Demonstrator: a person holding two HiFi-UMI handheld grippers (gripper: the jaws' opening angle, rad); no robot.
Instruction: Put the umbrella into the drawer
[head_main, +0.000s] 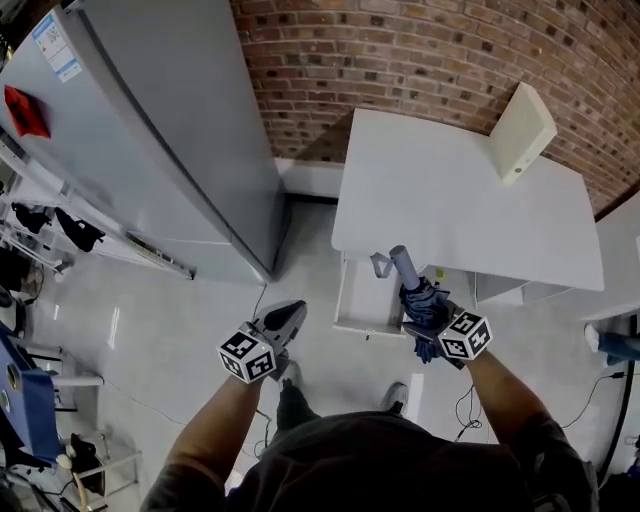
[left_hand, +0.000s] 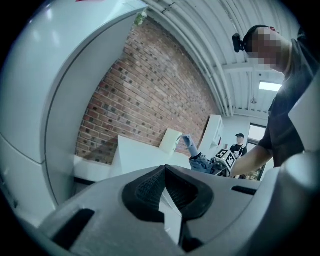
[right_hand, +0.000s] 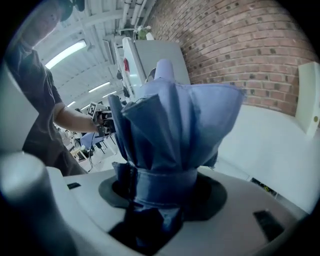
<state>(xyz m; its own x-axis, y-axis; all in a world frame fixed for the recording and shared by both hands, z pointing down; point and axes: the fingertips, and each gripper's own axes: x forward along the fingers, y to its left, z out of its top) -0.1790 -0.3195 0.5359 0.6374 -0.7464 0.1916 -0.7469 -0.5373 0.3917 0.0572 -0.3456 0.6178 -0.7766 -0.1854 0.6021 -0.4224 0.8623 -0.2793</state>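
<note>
The person wears a dark grey short-sleeved T-shirt, dark trousers and grey shoes. A black camera sits on a black headband. The left gripper has a smooth, rounded light-grey shell with narrow dark slots and black, finely ribbed fingers. The right gripper has the same pale shell and dark slots. The left cube and the right cube are white, each faced with black-and-white square markers.
</note>
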